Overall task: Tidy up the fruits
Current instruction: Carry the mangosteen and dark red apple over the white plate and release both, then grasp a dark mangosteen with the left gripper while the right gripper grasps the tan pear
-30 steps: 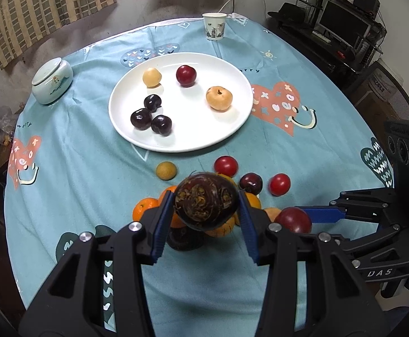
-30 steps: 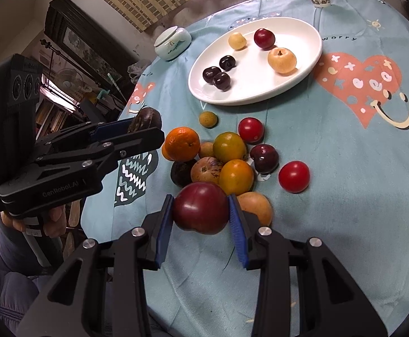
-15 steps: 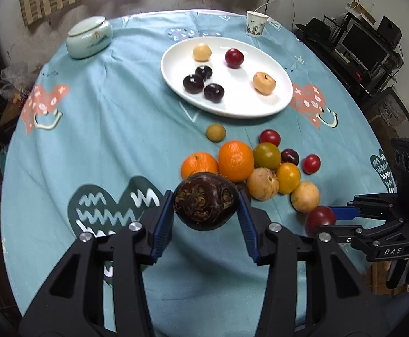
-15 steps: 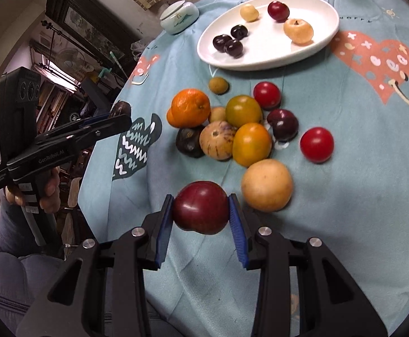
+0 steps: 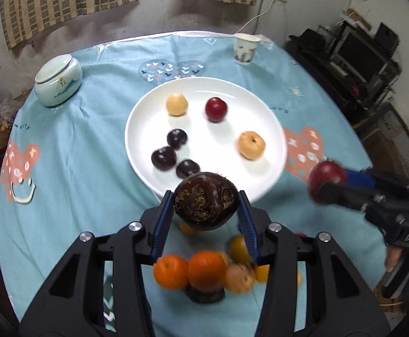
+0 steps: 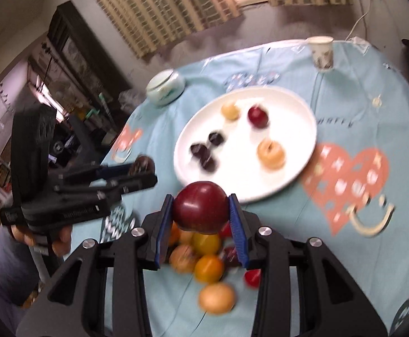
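My left gripper (image 5: 206, 200) is shut on a dark brown round fruit (image 5: 206, 199), held above the near rim of the white plate (image 5: 148, 118). My right gripper (image 6: 201, 207) is shut on a dark red plum (image 6: 200, 206), also held above the plate's (image 6: 302, 112) near rim. The plate holds several fruits: three dark plums (image 5: 176, 153), a yellow fruit (image 5: 176, 104), a red plum (image 5: 216, 109) and a tan fruit (image 5: 251, 145). A pile of oranges and other fruits (image 5: 204, 269) lies on the cloth below both grippers; it also shows in the right wrist view (image 6: 204, 264).
A lidded pale green jar (image 5: 58, 81) stands at the back left of the round table with the blue cloth (image 5: 64, 168). A paper cup (image 5: 245, 48) stands at the back. Dark electronics and shelves (image 5: 353, 56) stand to the right of the table.
Both grippers, each still holding its fruit, have risen and moved forward from the fruit pile toward the plate. The pile now lies beneath them.
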The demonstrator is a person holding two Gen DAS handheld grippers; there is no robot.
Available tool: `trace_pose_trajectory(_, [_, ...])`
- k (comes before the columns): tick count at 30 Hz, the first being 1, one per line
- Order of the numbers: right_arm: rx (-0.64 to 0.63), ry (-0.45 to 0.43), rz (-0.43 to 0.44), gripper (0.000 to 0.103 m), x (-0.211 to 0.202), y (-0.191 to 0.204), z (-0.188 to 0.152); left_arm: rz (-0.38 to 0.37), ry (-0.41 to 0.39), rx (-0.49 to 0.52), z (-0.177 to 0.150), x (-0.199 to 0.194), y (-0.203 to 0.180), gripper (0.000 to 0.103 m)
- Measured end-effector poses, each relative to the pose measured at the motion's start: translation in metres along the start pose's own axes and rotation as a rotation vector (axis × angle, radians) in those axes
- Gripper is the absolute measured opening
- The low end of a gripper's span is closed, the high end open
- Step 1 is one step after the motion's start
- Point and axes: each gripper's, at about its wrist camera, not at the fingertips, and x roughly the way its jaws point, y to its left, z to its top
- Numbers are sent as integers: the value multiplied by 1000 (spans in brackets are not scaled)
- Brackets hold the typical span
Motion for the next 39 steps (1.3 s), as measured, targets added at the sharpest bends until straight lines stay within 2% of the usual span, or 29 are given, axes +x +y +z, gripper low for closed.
trace_pose_trajectory(3, [14,7,-45,39,22,-14,25,25,17,16,17,24,-8,46])
trace_pose_trajectory(9, [-26,108,-137,40,90,-29,61,59,56,9,38,62,-9,47])
trace_pose_trajectory(10, [-29,121,-155,40,100,-30,65,57,55,8,39,64,-8,49])
trace_pose_trajectory(12, [-50,141,-201,41,114,-32,70,60,36,9,41,63,-6,62])
trace_pose_trajectory(14, [-42,144,-211,42,121,-36,74,58,19,18,44,61,-4,64])
trace_pose_trajectory(15, [-31,137,-205,44,121,-39,76,58,17,24,44,60,-3,64])
trace_pose_trajectory(16, [-25,119,-207,63,118,-40,77,61,15,24,44,57,-2,64])
trace_pose_trajectory(17, [-25,90,-199,76,114,-39,79,61,11,20,44,55,0,64])
trace_pose_trajectory(19, [-29,86,-166,79,108,-37,81,54,6,4,43,49,4,64])
trace_pose_trajectory(22, [-48,70,-176,79,91,-29,82,48,-12,-6,37,33,8,64])
trace_pose_trajectory(25, [-83,50,-158,79,59,-19,62,44,-45,2,22,8,11,70])
trace_pose_trajectory(29, [-121,54,-141,79,19,-7,8,35,-61,-3,-9,-20,18,73])
trace_pose_trajectory(33, [-171,109,-163,79,-4,7,-63,12,-30,-16,-55,-35,23,75])
trace_pose_trajectory(36, [-209,159,-191,79,-7,18,-109,-1,16,-4,-91,-39,23,75])
trace_pose_trajectory(39, [-200,208,-194,79,3,23,-135,-20,80,13,-124,-35,19,75])
